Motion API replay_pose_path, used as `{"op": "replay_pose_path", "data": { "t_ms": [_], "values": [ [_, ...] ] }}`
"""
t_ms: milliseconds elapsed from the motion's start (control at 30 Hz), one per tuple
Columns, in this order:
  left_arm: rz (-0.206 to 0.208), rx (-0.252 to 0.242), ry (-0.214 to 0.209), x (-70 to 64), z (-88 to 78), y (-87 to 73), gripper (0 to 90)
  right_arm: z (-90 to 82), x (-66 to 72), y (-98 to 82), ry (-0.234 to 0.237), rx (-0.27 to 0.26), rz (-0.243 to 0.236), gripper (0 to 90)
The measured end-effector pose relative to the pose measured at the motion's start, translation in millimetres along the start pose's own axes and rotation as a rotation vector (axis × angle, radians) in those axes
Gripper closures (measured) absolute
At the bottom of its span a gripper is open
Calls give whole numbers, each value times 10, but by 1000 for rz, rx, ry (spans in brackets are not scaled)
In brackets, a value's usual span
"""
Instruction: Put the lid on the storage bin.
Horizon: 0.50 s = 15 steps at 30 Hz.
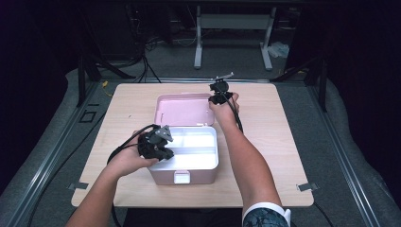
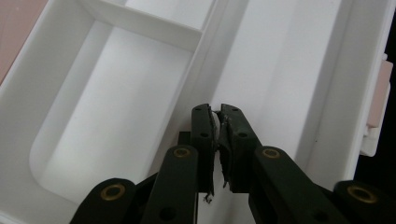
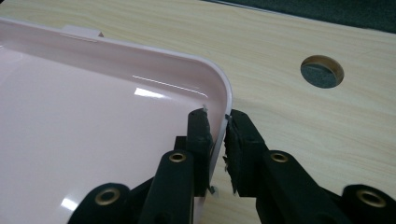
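High view: your wooden counter (image 1: 265, 142) carries the pink storage box (image 1: 165, 177), which sits between your two claws with its pink lid (image 1: 182, 109) swung back and lying open on the far side. Inside the box rests the white divided tray (image 1: 198, 149), just beside your left claw (image 1: 163, 153) at the tray's left edge. Your right claw (image 1: 218, 97) is at the lid's far right corner, well apart from the left one.

In the left gripper view, your left claw (image 2: 217, 122) is nearly closed, its jaws pinching a thin white wall of the tray (image 2: 116, 107); one compartment lies to one side of the jaws, a longer one to the other, and the box's pink latch (image 2: 377, 100) shows at the far edge beyond.

In the right gripper view, your right claw (image 3: 217, 122) is nearly closed on the rim of the lid (image 3: 93, 121) at its rounded corner, one jaw inside the lid and one outside over the counter (image 3: 299, 126). A round cable hole (image 3: 322, 71) in the counter lies beyond the outer jaw.
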<state>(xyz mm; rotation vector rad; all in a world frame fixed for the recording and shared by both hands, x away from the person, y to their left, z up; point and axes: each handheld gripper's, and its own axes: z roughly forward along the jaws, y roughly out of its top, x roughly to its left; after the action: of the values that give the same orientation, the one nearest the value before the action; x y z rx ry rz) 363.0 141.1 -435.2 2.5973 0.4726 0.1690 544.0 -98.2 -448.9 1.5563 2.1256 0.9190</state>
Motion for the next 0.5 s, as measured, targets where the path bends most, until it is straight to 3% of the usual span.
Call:
{"op": "replay_pose_path", "data": {
  "t_ms": [400, 500],
  "values": [
    [-2, -1, -7, 3, 1, 0, 842, -262, 31, 45, -10, -79, -23, 809],
    [-1, 3, -4, 4, 0, 2, 846, -463, 52, 71, 11, -109, -33, 823]
  ]
}}
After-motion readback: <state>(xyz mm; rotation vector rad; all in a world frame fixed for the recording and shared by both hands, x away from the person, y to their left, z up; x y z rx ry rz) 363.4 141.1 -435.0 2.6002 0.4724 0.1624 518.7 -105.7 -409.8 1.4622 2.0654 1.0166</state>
